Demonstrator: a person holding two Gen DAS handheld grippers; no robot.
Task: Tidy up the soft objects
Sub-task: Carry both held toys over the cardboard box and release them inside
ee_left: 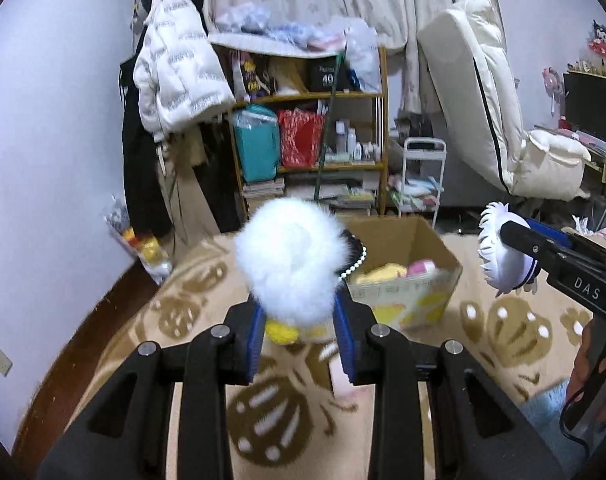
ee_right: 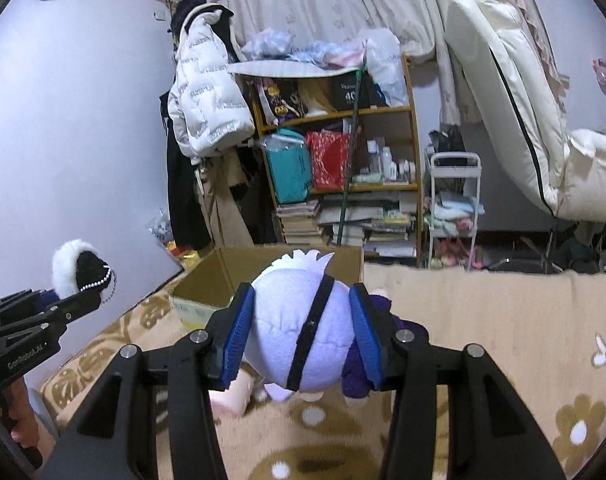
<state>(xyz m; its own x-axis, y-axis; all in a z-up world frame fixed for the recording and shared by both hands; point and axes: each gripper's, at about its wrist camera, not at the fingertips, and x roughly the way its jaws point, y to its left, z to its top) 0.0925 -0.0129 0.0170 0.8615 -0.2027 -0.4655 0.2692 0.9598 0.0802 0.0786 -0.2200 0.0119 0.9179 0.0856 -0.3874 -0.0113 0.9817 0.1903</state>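
Note:
My left gripper (ee_left: 299,326) is shut on a fluffy white plush (ee_left: 291,264) with a black part and a bead chain, held above the patterned blanket. It also shows in the right wrist view (ee_right: 77,266), at the left. My right gripper (ee_right: 299,336) is shut on a white-haired plush doll (ee_right: 299,340) with a black band across its head and purple clothes. The doll also shows in the left wrist view (ee_left: 503,256), at the right. An open cardboard box (ee_left: 407,280) stands ahead on the blanket with yellow and pink soft items inside; it shows behind the doll in the right wrist view (ee_right: 207,280).
A beige blanket (ee_left: 191,304) with brown prints covers the surface. A pink soft item (ee_right: 231,396) lies under my right gripper. Behind stand a wooden shelf (ee_left: 311,128), a white jacket (ee_left: 175,68), a small white cart (ee_left: 423,180) and a cream chair (ee_left: 491,100).

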